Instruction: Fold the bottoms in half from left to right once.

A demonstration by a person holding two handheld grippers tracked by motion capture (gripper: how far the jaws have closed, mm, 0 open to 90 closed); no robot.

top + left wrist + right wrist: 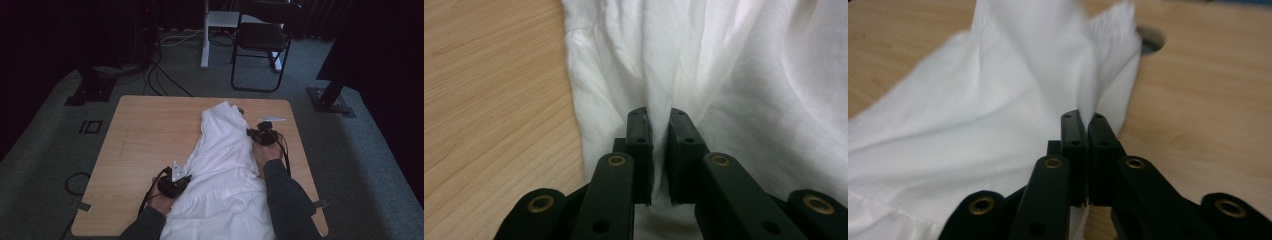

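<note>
Two tongs are gripping one white garment [222, 165], which is lying rumpled down the right half of the wooden counter [145, 140] and running off its near edge, where the picture is cutting it off. What kind of garment it is stays hard to tell; a gathered, ruffled band is showing at its far end.

In the high view, the left tongs [181, 176] are sitting at the cloth's left edge near the person's side, and the right tongs [256, 134] are sitting at its right edge, farther up the counter. Dark sleeves are covering both forearms, and the tips of both tongs are being lost against the cloth.

Along the left tongs [659, 150], the jaws are standing narrow with a fold of white fabric pinched between them; the cloth is hiding the counter on that side. Along the right tongs [1087, 150], the jaws are almost meeting, clamping the thin edge of the garment [998, 125], which is blurred. Behind it a round hole [1153, 39] in the counter is half covered by the ruffled edge.

A folding chair [265, 40] is standing on the carpet beyond, its surroundings sinking into darkness.
</note>
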